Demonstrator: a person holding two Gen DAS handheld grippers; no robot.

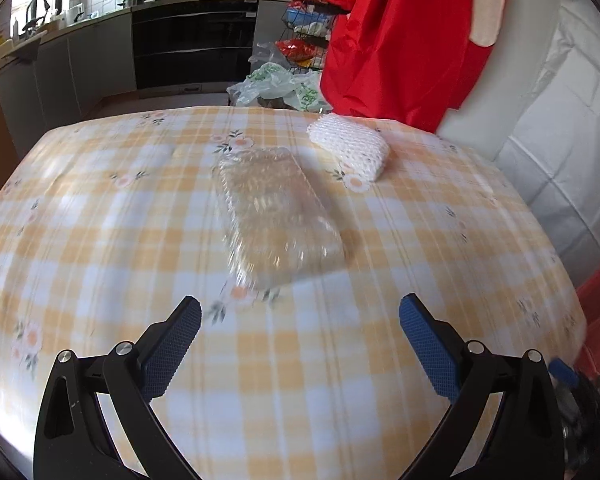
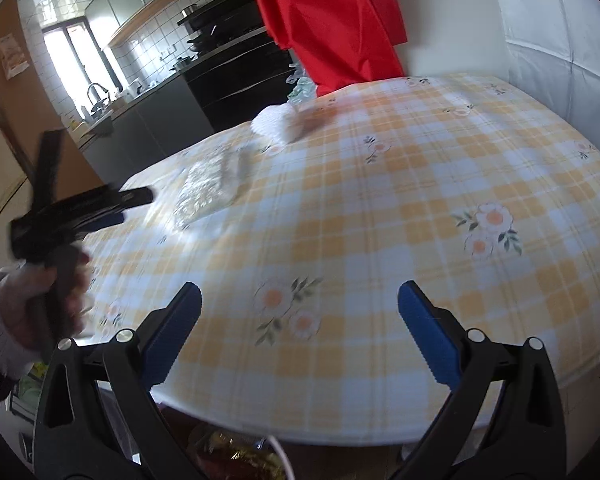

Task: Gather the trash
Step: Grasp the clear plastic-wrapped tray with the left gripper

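We hold both tongs spread wide and empty: left tongs (image 1: pixel 300 316) low-centre of the left wrist view, aimed at the clear bubble-wrap piece (image 1: pixel 278 216) lying flat mid-frame on the bench (image 1: pixel 100 240), which wears a yellow check floral cloth. Approach line looks set for that piece first, as it sits nearest w/ nothing between. White foam net sleeve (image 1: pixel 350 148) lies upper right of it, apart, near the far edge. Right tongs (image 2: pixel 300 304) hover over bare cloth, presumably on standby. Red fabric (image 1: pixel 400 36) hangs behind the foam at frame top; plastic bags (image 1: pixel 280 86) sit beyond the bench edge. Both views are motion-blurred.
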